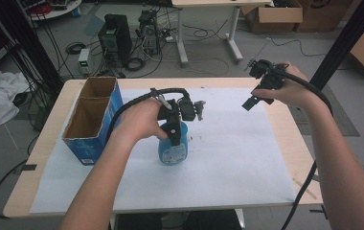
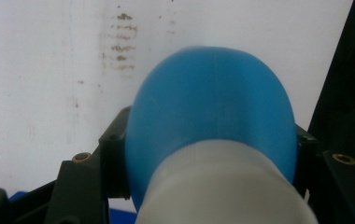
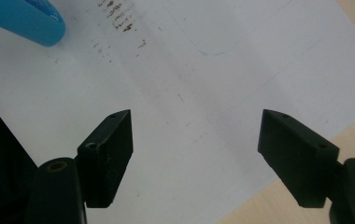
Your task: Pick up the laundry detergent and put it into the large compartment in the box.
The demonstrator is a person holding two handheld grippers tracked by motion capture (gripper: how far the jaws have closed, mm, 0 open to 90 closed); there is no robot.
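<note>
A blue spray bottle [image 1: 172, 148] with a grey trigger head [image 1: 198, 108] stands near the middle of the white sheet [image 1: 233, 153]. My left gripper [image 1: 174, 130] comes down from above and is shut on the bottle around its neck. In the left gripper view the blue body [image 2: 213, 107] and pale collar sit tight between the two jaws. My right gripper [image 1: 252, 101] hangs in the air over the sheet's back right part, apart from the bottle. Its jaws stand wide open with nothing between them [image 3: 196, 149]. A bit of the blue bottle [image 3: 26, 18] shows far off.
An open blue cardboard box [image 1: 94, 120] stands at the table's left side, close to the bottle. Brown stains [image 2: 119, 44] mark the sheet beside the bottle. Bare wood table edge [image 3: 315, 205] runs past the sheet on the right. Computers and cables lie on the floor behind.
</note>
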